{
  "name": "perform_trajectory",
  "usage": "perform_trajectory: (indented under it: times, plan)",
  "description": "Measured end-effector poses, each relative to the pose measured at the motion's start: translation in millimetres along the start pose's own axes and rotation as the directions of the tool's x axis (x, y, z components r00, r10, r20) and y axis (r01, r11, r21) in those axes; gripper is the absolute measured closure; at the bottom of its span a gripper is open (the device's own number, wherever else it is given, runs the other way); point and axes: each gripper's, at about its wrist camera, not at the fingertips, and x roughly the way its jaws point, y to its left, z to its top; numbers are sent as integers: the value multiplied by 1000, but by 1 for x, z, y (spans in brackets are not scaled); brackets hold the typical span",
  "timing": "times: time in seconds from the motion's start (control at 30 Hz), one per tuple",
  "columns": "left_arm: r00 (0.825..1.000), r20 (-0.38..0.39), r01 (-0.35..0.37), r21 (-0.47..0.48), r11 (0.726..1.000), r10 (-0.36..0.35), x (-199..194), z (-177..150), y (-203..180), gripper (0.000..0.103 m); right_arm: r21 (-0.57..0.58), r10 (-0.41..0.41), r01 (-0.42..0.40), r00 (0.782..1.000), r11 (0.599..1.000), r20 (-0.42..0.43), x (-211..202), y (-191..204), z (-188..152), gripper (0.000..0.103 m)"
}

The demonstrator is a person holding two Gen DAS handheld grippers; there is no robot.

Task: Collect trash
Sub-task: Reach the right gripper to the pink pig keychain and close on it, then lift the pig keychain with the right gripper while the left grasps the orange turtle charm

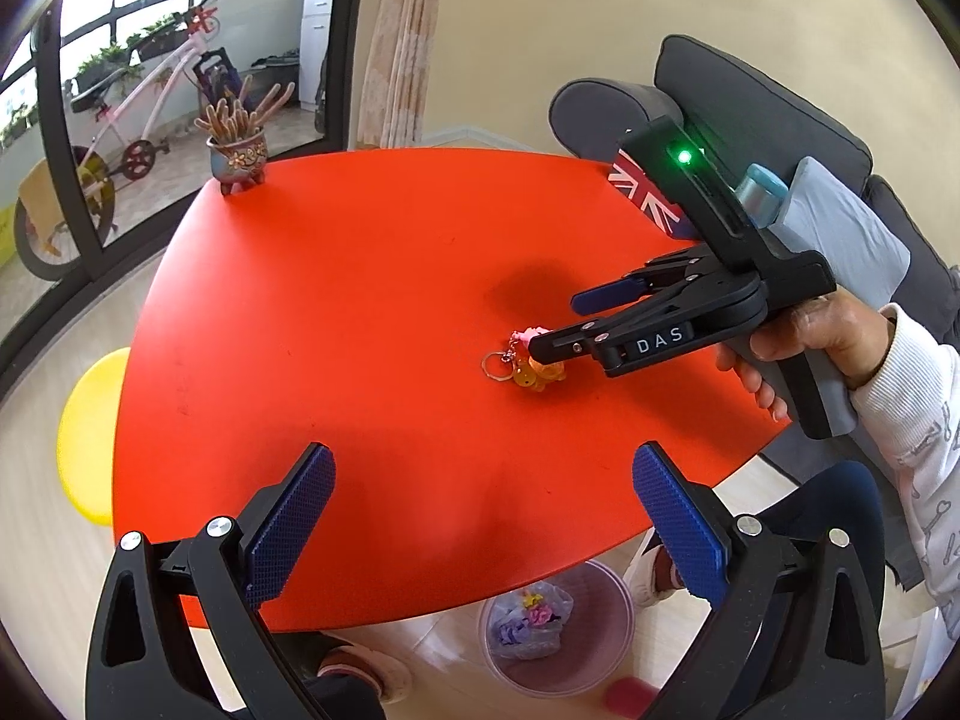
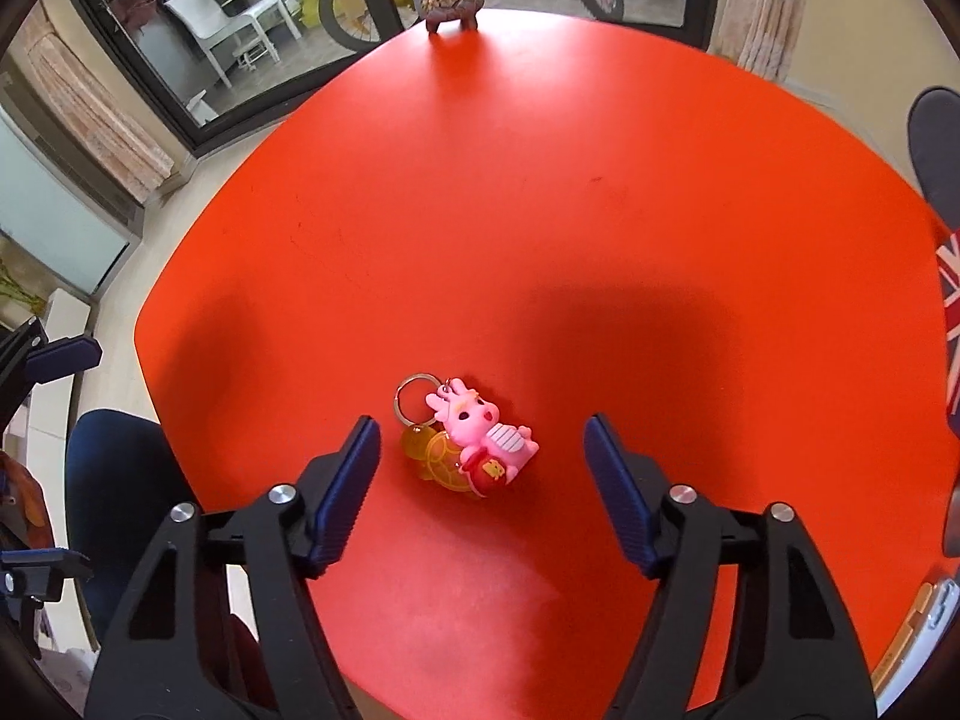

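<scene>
Lying keychain [image 2: 471, 441], ring [image 2: 414, 399] upper-left

Half hidden under the table's [image 1: 360, 312] near edge: pink bin [image 1: 558, 630] (contents too blurry to tell); keychain [image 1: 537, 363] partly covered by right gripper [image 1: 552, 324].

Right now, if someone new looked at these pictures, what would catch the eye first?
The bright red table fills both views. Near its middle lies a pink keychain, and the right claw hangs open around it, pads not touching. A potted cactus stands at the far edge.
</scene>
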Motion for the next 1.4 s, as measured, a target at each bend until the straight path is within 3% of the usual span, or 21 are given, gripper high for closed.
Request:
perform_trajectory:
  times: [0.13, 0.37, 0.53, 0.57, 1.4]
  plan:
    - [1000, -3, 2, -9, 1000, -2, 2, -1, 2, 7, 8, 13, -13, 1000, 1000, -19, 8, -2, 3, 41]
    - [1000, -4, 4, -14, 1000, -5, 4, -1, 4, 7, 27, 33, -32, 999, 999, -35, 15, -4, 4, 64]
    - [1000, -5, 7, -17, 1000, -7, 5, -1, 5, 7, 22, 52, -51, 998, 998, -28, 13, -3, 0, 66]
    - [1000, -6, 8, -17, 1000, -8, 6, -1, 5, 7, 23, 49, -49, 998, 999, -25, 13, -3, -1, 70]
    - [999, -26, 22, 79, 997, -20, 28, 26, -21, 7, 94, 24, -36, 991, 995, 129, -38, -13, -10, 75]
